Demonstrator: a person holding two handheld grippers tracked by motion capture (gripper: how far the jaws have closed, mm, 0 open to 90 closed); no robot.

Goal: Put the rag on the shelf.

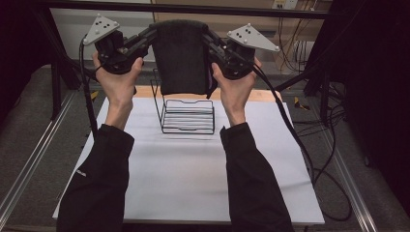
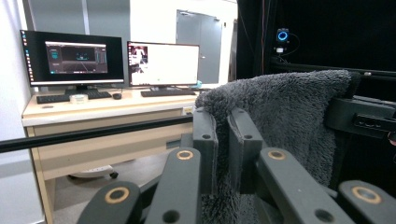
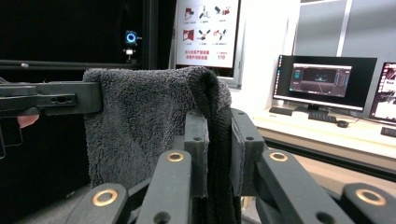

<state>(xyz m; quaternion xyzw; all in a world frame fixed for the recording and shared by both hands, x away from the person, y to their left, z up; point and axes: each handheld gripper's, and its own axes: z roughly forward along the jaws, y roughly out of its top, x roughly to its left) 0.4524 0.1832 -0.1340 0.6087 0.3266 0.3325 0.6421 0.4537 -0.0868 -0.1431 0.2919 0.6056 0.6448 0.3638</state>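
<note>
Our left gripper (image 1: 151, 35) pinches the left top corner of the dark grey towel (image 1: 180, 55), which hangs spread above the wire rack (image 1: 186, 116) on the white table (image 1: 193, 174). Our right gripper (image 1: 209, 37) clamps the right corner.

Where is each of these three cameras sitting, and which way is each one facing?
High view: above the person's side, looking forward and down at the white table and wire rack; both forearms, left gripper and right gripper show.
Left gripper view: rides on the left gripper, looking level toward a desk with monitors; its jaws pinch the grey towel.
Right gripper view: rides on the right gripper, facing the other way, past a wall poster.
Shared: all show the towel; each gripper view shows the opposite gripper on its far edge.
</note>
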